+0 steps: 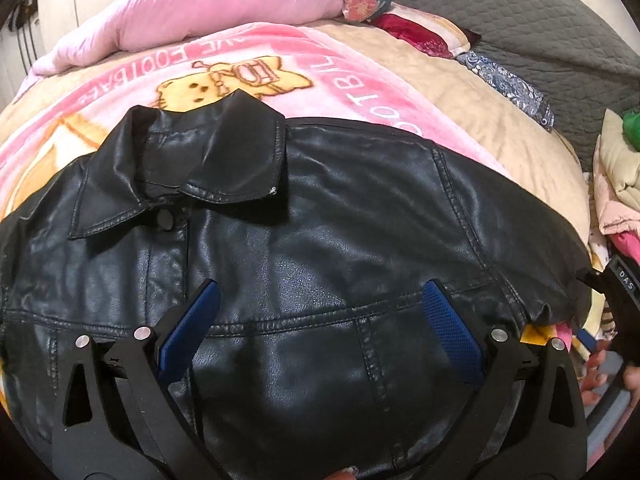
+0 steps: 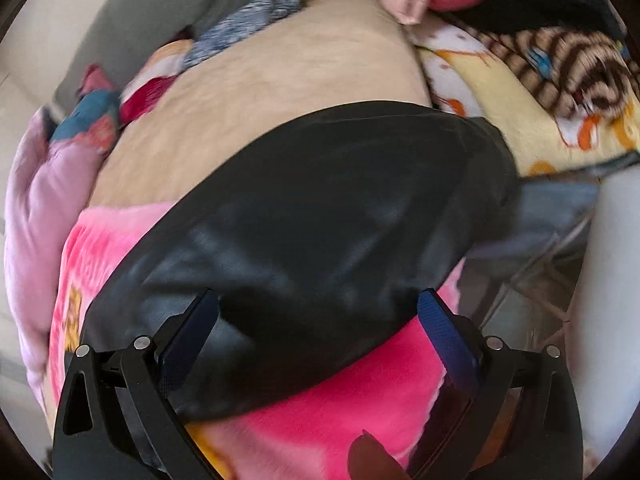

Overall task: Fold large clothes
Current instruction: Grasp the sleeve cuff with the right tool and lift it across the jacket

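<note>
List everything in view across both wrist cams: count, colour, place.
Leather jacket: 1, black, spread collar-up on the blanket, buttoned.
Blanket: 1, pink and beige with a cartoon cat, under the jacket.
Duvet: 1, light pink, bunched at the far side.
Quilt: 1, grey, far right.
Patterned cloth: 1, blue and white, at the blanket's edge.
Clothes pile: several pieces, cream, pink, green, right side.
Left claw: 1, black with blue pads, open above the jacket.
Right claw: 1, same colours, open over the jacket's edge; view blurred.

Left view sharp and evenly lit; right view motion-blurred; fisheye-bent, dark corners.
</note>
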Tool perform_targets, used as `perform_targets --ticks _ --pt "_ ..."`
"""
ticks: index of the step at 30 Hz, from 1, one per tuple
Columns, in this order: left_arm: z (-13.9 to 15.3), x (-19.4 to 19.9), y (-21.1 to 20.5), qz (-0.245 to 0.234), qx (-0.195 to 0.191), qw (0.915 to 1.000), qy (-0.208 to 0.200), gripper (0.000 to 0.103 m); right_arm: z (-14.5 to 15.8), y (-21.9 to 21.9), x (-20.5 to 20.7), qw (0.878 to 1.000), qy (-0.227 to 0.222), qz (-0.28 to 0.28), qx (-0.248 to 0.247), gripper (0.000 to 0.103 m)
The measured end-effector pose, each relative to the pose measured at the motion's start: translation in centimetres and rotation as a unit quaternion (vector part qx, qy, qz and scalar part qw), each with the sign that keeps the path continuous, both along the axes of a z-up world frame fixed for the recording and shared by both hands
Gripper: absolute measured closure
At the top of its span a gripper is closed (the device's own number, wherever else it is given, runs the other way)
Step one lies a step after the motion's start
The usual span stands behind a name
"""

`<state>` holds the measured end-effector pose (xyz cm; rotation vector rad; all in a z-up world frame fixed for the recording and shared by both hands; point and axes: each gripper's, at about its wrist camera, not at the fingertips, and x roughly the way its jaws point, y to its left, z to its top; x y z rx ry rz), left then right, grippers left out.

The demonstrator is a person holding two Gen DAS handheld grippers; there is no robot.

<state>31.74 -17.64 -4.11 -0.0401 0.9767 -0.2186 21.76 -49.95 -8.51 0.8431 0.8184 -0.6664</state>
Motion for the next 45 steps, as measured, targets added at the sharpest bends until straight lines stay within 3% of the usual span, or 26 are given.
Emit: perform_targets --ticks 6,9,11,12,13,14,15,16,18,23,28,33,37,41,45 --pt "0.6 0.0 0.1 0.009 -0.002 0.9999 -0.01 0.009 -2.1 -4.0 -1.2 0.995 -0.018 -0.072 0.068 0.004" --pt "0.6 0.0 0.5 0.016 -0.002 0.9998 -0.01 0.009 -4.3 -6.3 -2.2 0.981 -0.057 -0.109 0.149 0.004" --pt "0.7 0.1 0.7 0.02 0.0 0.9998 -0.01 0.009 -5.7 -7.6 -2.9 0.966 -0.093 -0.133 0.202 0.004" --pt "0.8 0.0 0.9 0.022 0.001 0.9997 -0.011 0.009 -5.9 -7.9 -3.2 0.96 -0.107 -0.143 0.215 0.006" --pt "1.0 0.0 1.1 0.023 0.001 0.9996 -0.013 0.009 -5.9 -8.3 -4.0 0.952 -0.132 -0.162 0.224 0.022" --pt "1.1 -0.1 1.3 0.024 0.001 0.9996 -0.014 0.009 -5.4 -8.3 -4.5 0.949 -0.147 -0.174 0.218 0.03" --pt "1.3 -0.2 1.5 0.026 0.002 0.9995 -0.017 0.009 -4.8 -8.3 -4.8 0.949 -0.163 -0.176 0.204 0.052" --pt "1.6 -0.4 1.7 0.027 0.004 0.9994 -0.019 0.009 -3.6 -8.3 -5.0 0.952 -0.186 -0.164 0.181 0.067" --pt "2.2 -0.7 2.2 0.03 0.01 0.9991 -0.028 0.009 -1.6 -7.9 -5.2 0.955 -0.22 -0.142 0.141 0.079" --pt "3.6 -1.3 3.7 0.041 0.019 0.998 -0.043 0.009 5.2 -5.5 -4.3 0.951 -0.307 -0.035 0.022 0.087" --pt "5.0 -1.7 5.5 0.061 0.036 0.9956 -0.061 0.009 11.3 -0.7 -2.9 0.929 -0.348 0.085 -0.089 0.092" --pt "6.4 -2.2 8.2 0.09 0.048 0.9917 -0.079 0.009 15.5 6.3 -0.7 0.889 -0.364 0.219 -0.169 0.093" --pt "7.3 -2.8 11.9 0.124 0.035 0.9879 -0.087 0.009 18.0 12.7 0.7 0.841 -0.378 0.323 -0.215 0.093" --pt "7.7 -3.5 16.7 0.162 0.006 0.9834 -0.082 0.009 18.8 18.4 2.1 0.8 -0.37 0.405 -0.244 0.093" --pt "7.9 -4.7 20.4 0.172 -0.008 0.9809 -0.09 0.009 17.3 23.4 3.8 0.764 -0.341 0.483 -0.257 0.093"
